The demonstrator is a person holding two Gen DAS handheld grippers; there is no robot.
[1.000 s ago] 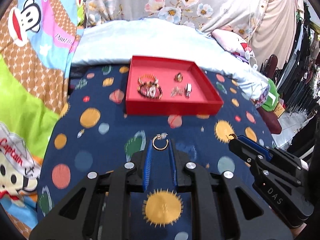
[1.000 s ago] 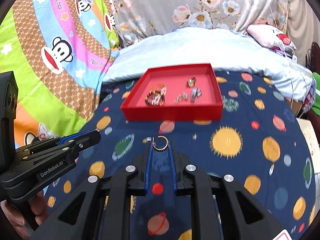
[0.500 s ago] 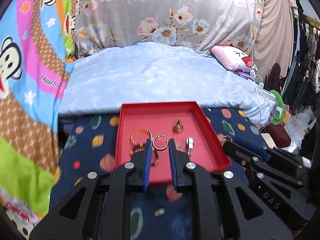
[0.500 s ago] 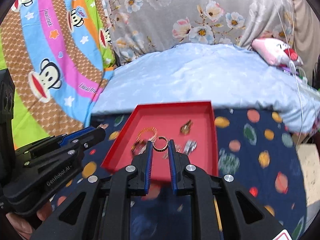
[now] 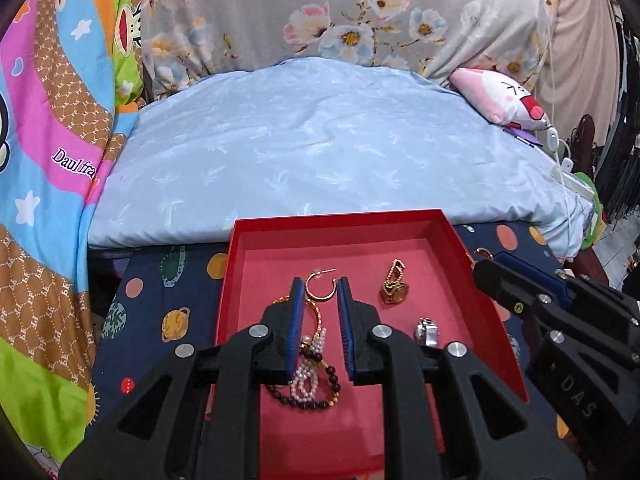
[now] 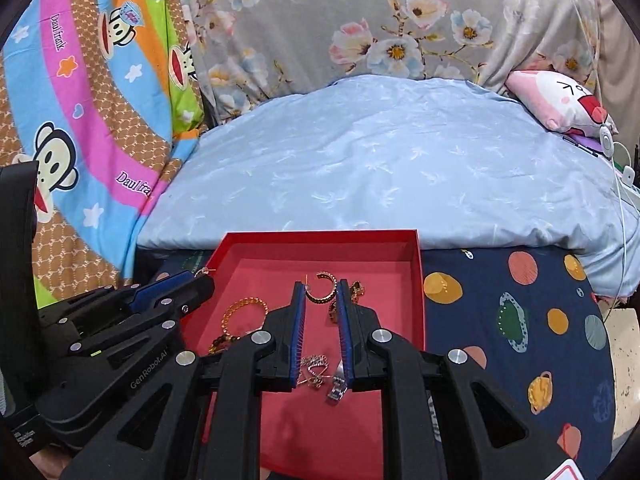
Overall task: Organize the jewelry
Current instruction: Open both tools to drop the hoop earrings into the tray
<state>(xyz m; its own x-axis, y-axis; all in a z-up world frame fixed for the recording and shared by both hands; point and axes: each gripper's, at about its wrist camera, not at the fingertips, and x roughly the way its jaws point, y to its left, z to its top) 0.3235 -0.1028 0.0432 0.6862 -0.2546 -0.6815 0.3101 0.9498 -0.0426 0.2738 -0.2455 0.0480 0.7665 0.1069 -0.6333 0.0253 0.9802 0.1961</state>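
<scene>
Both tongs clenched on hoop earrings — L (image 5: 319, 289), R (image 6: 320, 289) — over red tray (image 5: 256, 236), prob. clear of it.

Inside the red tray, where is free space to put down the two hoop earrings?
The red tray is bare along its far wall, beyond the ring, and at its near end. The left-middle is crowded by the bead bracelets; the silver clip lies right.

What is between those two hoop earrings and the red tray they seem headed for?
Nothing visible. Each gripper's fingers pinch a hoop earring already above the red tray, past its rim. Below lie bracelets and other small pieces, so a bare patch of the floor is the better landing spot.
</scene>
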